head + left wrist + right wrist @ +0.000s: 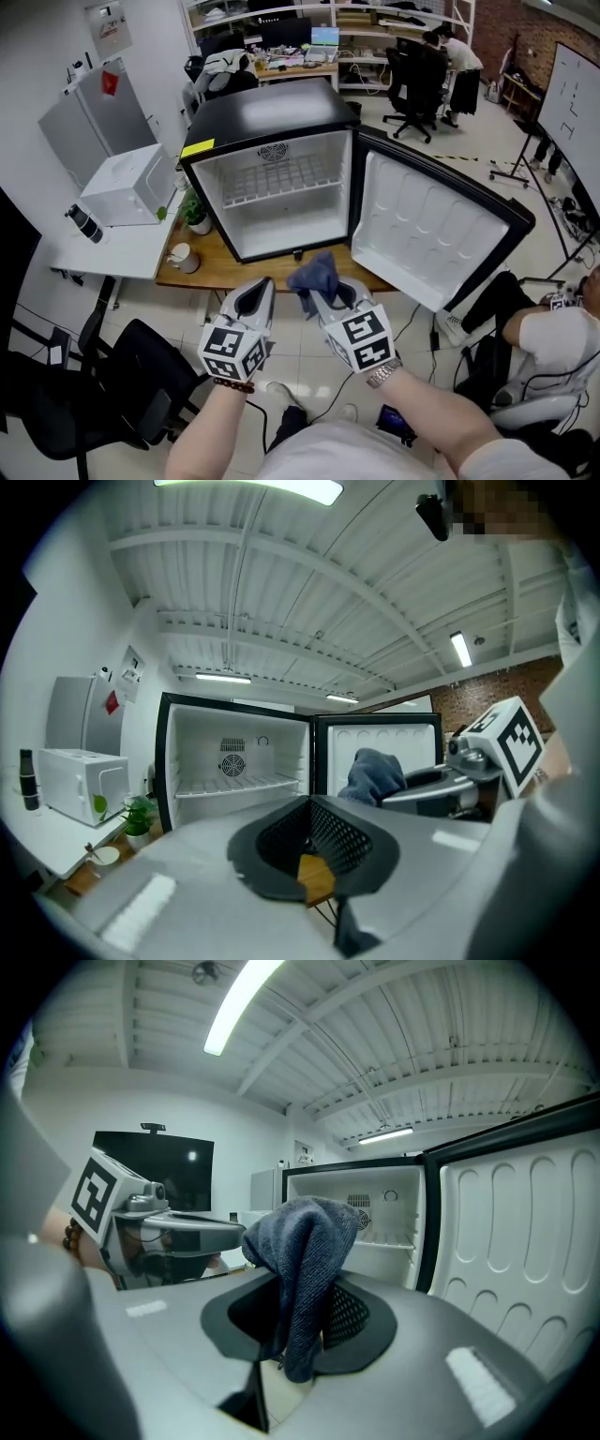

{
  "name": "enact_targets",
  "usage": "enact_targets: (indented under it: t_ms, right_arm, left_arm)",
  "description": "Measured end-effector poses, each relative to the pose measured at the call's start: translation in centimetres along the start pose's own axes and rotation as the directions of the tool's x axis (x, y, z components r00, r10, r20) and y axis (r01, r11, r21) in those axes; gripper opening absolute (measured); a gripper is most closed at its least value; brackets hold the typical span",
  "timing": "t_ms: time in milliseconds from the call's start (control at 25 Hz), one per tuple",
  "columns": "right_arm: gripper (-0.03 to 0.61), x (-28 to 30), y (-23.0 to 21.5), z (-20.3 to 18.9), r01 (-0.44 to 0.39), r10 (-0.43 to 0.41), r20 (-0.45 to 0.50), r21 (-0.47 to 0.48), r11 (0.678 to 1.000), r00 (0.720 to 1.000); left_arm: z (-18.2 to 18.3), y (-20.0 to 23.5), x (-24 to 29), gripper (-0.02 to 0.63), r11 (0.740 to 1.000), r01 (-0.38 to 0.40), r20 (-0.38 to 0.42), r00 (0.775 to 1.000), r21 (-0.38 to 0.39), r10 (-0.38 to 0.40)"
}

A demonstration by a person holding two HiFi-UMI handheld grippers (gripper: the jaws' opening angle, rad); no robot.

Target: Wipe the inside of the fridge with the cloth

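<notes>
Risk: your right gripper [300, 1326] pinches the cloth [305, 1241] by one narrow fold, with the rest bunched above the jaws and drooping below. Drag against the wire shelf [277, 183] could snag it or pull it free. The fridge [281, 141] stands open ahead of both grippers, not yet reached.

Right gripper: jaws nearly together, clamped on the cloth. Left gripper [314, 841], just beside it: jaws pressed together, holding nothing.

A wooden counter [211, 270] bears a white mug [182, 257] and a small potted plant [195, 214] at its left end. Beside it, a white counter [122, 246] carries a white microwave [131, 185] and a dark bottle [84, 223]. A black office chair [412, 89] stands by the far desks, and a whiteboard [574, 94] stands at the right.
</notes>
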State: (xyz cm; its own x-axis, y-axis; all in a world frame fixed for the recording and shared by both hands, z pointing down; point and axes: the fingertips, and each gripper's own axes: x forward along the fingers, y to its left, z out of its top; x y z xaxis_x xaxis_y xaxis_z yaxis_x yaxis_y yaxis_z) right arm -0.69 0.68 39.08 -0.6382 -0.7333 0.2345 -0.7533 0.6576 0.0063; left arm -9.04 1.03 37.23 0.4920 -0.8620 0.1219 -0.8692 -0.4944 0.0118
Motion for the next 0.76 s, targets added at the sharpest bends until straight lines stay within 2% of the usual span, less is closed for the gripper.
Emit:
enact_targets:
  t_ms: [560,760]
  right_arm:
    - [0.089,-0.9,0.2,0.0,-0.005,0.005,-0.008,-0.013,1.0,1.0]
    - [0.088,0.2,1.2,0.0,-0.001,0.001,-0.008,-0.015,1.0,1.0]
  left_arm:
    - [0.9,-0.8,-0.4,0.005,1.0,-0.012,0.01,1.0,0.016,0.012]
    - [0.3,0.5,-1.1,0.005,1.0,-0.011,0.007,1.0,0.017,0.011]
